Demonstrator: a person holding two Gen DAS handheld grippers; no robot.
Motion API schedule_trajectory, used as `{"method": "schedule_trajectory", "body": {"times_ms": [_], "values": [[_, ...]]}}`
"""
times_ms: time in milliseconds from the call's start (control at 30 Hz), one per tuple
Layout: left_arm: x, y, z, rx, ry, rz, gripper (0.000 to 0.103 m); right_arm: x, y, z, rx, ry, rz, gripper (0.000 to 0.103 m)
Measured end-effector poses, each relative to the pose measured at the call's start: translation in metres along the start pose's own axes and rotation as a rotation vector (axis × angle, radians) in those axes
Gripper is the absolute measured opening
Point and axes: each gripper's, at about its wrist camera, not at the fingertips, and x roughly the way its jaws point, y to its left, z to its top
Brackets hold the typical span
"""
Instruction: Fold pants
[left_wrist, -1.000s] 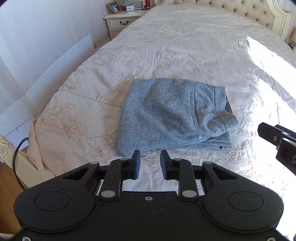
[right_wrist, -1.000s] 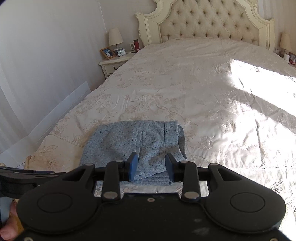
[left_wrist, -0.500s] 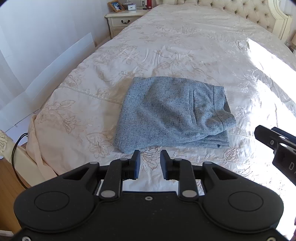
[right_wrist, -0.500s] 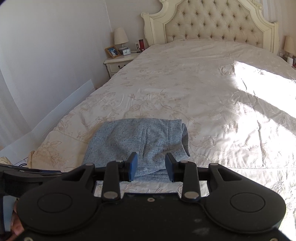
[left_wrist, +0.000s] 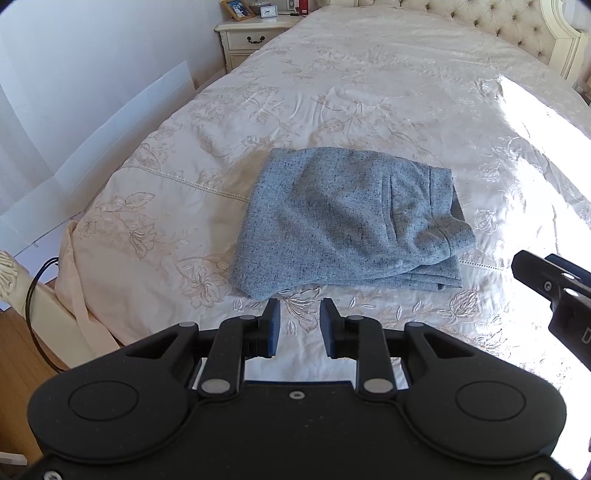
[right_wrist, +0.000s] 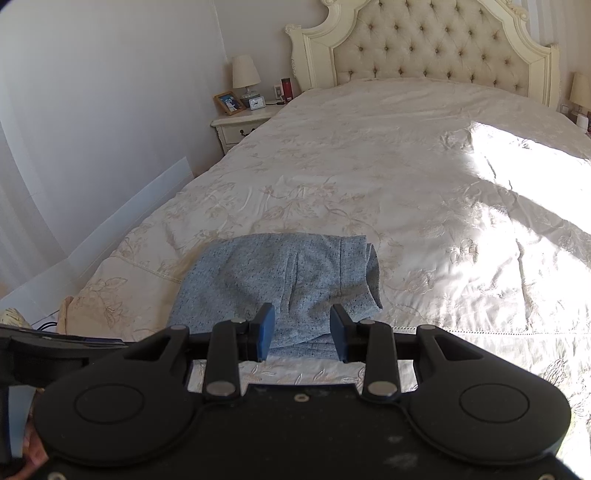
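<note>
Bed took up most of both views, cream embroidered cover, strong sun patch on its right side. Pants lay near the foot end, already folded into a compact grey-blue speckled bundle, layered edges stacked at the near right corner, top surface a bit lumpy, one loose flap bulging on the right. Looked like folding was done or nearly so; if tidying, I'd press that right flap flat and square the near edges rather than regrip the whole stack. Left gripper hung just short of the near edge, jaws partly open, holding nothing. Right gripper was above the bundle's near side, jaws partly open, empty too.
</note>
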Motion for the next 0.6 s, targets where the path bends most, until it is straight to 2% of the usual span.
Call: {"method": "schedule_trajectory", "body": {"times_ms": [600], "values": [[-0.0030,-0.0019,-0.0010,0.006,-0.003,0.007,0.036,-0.0027,-0.0004,-0.0016,0.000,-0.007,0.012,0.036]]}}
